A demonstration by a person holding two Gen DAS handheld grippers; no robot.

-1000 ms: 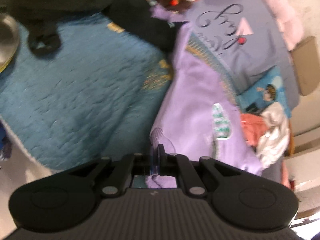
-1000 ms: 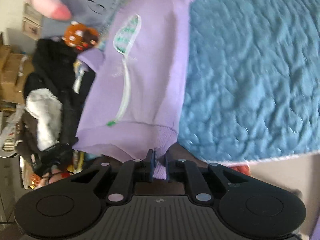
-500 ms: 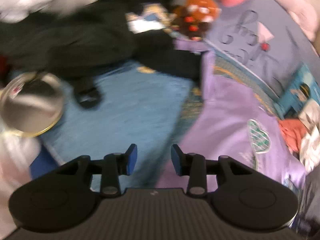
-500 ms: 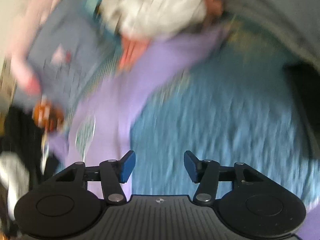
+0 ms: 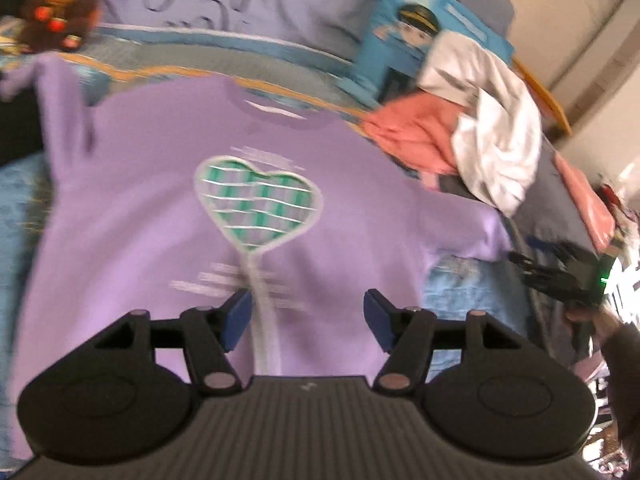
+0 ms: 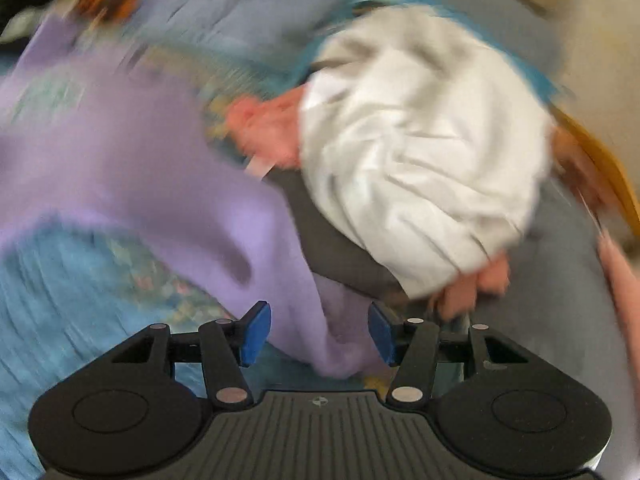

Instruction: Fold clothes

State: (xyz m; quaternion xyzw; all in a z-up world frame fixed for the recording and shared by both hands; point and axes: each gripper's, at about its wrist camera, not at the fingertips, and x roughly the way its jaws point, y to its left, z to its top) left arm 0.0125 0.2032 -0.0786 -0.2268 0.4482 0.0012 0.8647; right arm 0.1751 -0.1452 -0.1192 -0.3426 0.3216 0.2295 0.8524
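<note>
A purple sweatshirt (image 5: 160, 208) with a heart-shaped racket print lies spread front-up on the blue bedspread (image 5: 16, 208). My left gripper (image 5: 306, 316) hovers over its lower front. Its jaws are opening, with nothing between the blue pads (image 5: 236, 316). The right wrist view is blurred. There my right gripper (image 6: 320, 332) stands open over the end of the purple sleeve (image 6: 312, 304), which lies between the pads without being pressed. In the left wrist view a hand holds the right gripper (image 5: 536, 268) past the sweatshirt's right sleeve.
A heap of white (image 6: 420, 160) and coral (image 6: 272, 128) clothes on grey fabric (image 6: 332, 248) crowds the sleeve's far side. A stuffed toy (image 5: 60, 4), a lavender pillow (image 5: 240, 0) and a blue picture box (image 5: 412, 36) line the back of the bed.
Both grippers were shut on the purple sweatshirt's edge a second ago and have let go and opened. The left view swung over the sweatshirt's front, the right toward the sleeve and clothes heap.
</note>
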